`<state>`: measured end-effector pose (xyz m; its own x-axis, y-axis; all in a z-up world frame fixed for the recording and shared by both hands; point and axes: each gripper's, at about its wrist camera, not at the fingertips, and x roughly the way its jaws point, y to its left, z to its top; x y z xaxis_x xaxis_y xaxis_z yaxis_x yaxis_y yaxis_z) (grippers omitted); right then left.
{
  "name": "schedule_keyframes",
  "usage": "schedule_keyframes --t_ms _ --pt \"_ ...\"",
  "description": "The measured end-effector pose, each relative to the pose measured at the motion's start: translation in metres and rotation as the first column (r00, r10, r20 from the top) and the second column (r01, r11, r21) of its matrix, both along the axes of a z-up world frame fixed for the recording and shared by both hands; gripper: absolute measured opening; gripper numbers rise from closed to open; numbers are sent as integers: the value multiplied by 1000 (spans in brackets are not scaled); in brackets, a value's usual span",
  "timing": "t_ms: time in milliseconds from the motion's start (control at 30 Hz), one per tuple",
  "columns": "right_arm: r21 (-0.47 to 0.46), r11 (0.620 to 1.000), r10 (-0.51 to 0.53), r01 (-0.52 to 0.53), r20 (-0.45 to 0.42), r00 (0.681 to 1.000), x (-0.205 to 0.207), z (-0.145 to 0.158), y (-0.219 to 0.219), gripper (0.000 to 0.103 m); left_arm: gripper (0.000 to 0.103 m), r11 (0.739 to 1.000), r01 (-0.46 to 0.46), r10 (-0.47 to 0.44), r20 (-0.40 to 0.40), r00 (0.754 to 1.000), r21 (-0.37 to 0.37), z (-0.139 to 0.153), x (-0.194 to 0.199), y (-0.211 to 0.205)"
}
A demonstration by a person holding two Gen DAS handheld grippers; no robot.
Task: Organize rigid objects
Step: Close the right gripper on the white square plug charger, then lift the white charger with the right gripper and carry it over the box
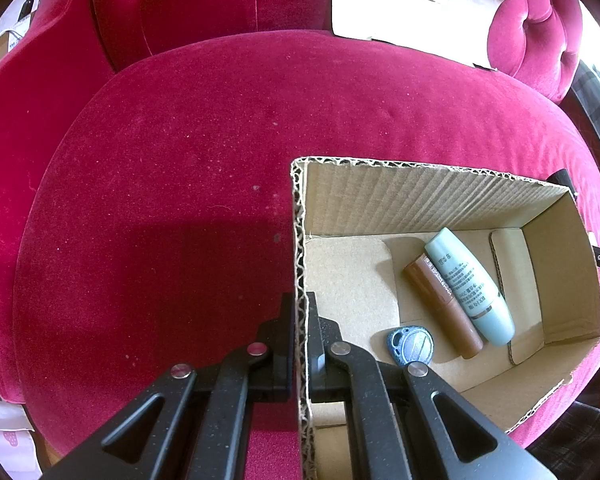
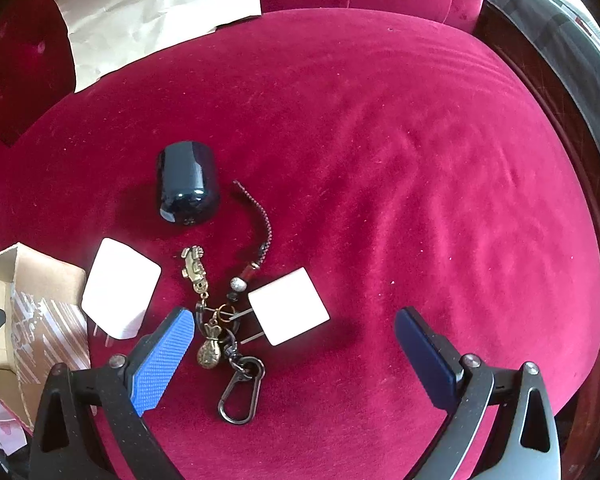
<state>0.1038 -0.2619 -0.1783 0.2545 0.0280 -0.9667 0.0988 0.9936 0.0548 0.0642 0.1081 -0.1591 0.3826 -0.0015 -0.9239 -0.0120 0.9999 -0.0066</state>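
My left gripper [image 1: 301, 320] is shut on the near left wall of an open cardboard box [image 1: 300, 240] that sits on a red velvet seat. Inside the box lie a pale blue tube [image 1: 470, 284], a brown tube [image 1: 444, 306] and a small blue round tag [image 1: 411, 346]. My right gripper [image 2: 294, 330] is open, low over the seat. A white plug adapter [image 2: 288, 311] lies between its fingers. A keychain with brass charms and a carabiner [image 2: 224, 340] lies beside the left finger. A second white charger [image 2: 120, 288] and a dark blue case [image 2: 186, 182] lie further left.
The box's outer corner [image 2: 40, 304] shows at the left of the right wrist view. A sheet of pale paper [image 1: 416, 4] leans on the tufted seat back; it also shows in the right wrist view [image 2: 156, 12]. The dark wooden seat edge [image 2: 556, 92] curves at right.
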Motion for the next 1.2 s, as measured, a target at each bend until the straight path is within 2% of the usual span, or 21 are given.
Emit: schedule_keyframes --t_ms 133,200,233,300,467,633,1200 --pt "29 1000 3 -3 0 1000 -1 1 -1 87 3 1000 1 -1 0 1000 1 0 0 0" --pt "24 1000 2 -2 -8 1000 -1 -1 1 70 3 1000 3 -3 1 1000 2 0 0 0" --pt "30 1000 1 -1 -11 1000 0 -2 4 67 3 1000 3 -3 1 1000 2 0 0 -1" --pt "69 998 -14 15 -12 1000 -1 0 5 52 3 1000 2 -2 1 1000 3 0 0 -1" --pt "89 995 -41 42 -20 999 0 0 0 51 3 1000 3 -3 2 1000 4 0 0 -2" --pt "60 998 -33 33 -5 999 -1 1 1 51 3 1000 2 -2 1 1000 6 0 0 -3" --pt "52 998 -21 18 64 998 -6 49 10 51 3 1000 0 0 0 1000 10 1 0 -5"
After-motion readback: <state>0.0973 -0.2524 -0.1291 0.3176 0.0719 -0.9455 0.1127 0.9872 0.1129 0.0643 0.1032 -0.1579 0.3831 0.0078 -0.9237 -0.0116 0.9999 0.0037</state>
